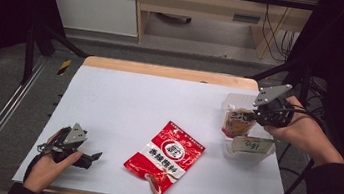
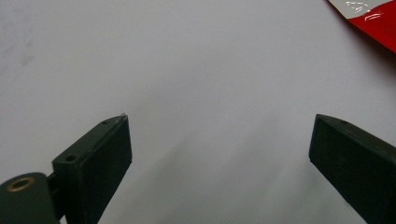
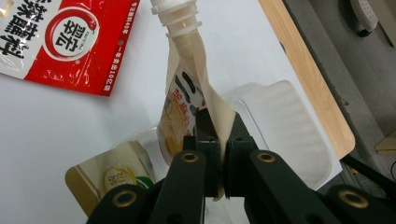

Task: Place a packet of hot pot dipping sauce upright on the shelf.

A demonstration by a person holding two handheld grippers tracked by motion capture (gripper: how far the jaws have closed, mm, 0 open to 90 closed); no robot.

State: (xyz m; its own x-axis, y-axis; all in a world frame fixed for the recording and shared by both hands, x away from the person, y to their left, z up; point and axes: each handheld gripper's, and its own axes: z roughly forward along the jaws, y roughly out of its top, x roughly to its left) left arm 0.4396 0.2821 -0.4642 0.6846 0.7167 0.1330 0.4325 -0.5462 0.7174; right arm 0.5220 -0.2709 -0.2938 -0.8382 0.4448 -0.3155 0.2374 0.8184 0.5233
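Note:
My right gripper [image 1: 249,117] hangs over the right side of the white table [image 1: 124,101], shut on a beige spouted pouch [image 1: 236,124]. In the right gripper view the jaws [image 3: 218,126] pinch the pouch's folded edge [image 3: 187,93], and its white cap [image 3: 173,9] points away from me. The pouch hangs over a clear plastic tray [image 1: 248,155] that holds another pouch with a green label [image 1: 253,145]. A red seasoning pouch [image 1: 164,156] lies flat near the table's middle. My left gripper [image 1: 93,159] rests open at the front left, nothing between its jaws [image 2: 219,126].
The tray [image 3: 285,126] sits close to the table's right wooden edge [image 3: 308,70]. A corner of the red pouch [image 2: 373,18] shows beyond the left gripper's jaws. A cable [image 1: 289,188] trails off the table's right side. Dark frame bars stand around the table.

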